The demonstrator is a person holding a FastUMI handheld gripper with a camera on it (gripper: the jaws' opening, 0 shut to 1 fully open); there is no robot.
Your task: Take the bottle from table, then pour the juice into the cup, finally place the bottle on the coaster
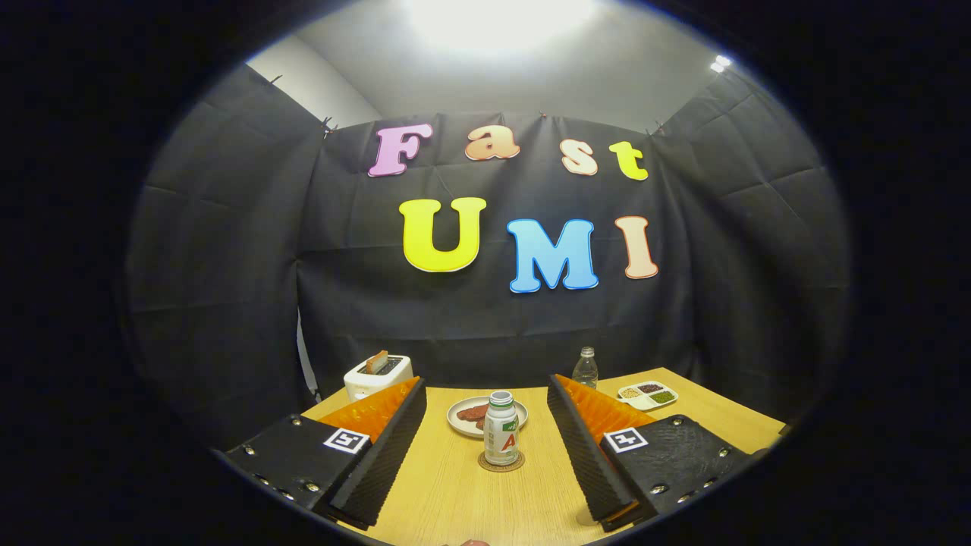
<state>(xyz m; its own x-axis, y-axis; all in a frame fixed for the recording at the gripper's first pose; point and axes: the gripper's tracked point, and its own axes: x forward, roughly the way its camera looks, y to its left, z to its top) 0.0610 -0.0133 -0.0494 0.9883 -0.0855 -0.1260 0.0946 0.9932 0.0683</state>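
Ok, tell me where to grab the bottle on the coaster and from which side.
Grip the bottle around its straight labelled body, below the cap. It stands upright on the coaster, just ahead between the open fingers of the hand-held gripper, so coming straight forward and level looks best.

White bottle (501, 430), red-green label; brown coaster (501, 462); grey plate (458, 419); white toaster (377, 377); light wood-grain table (463, 500).

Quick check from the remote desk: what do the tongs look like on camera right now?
The tongs are two long wedge-shaped fingers with ribbed inner faces, set on flat textured plates with screws. Each plate carries a square black-and-white marker tag.
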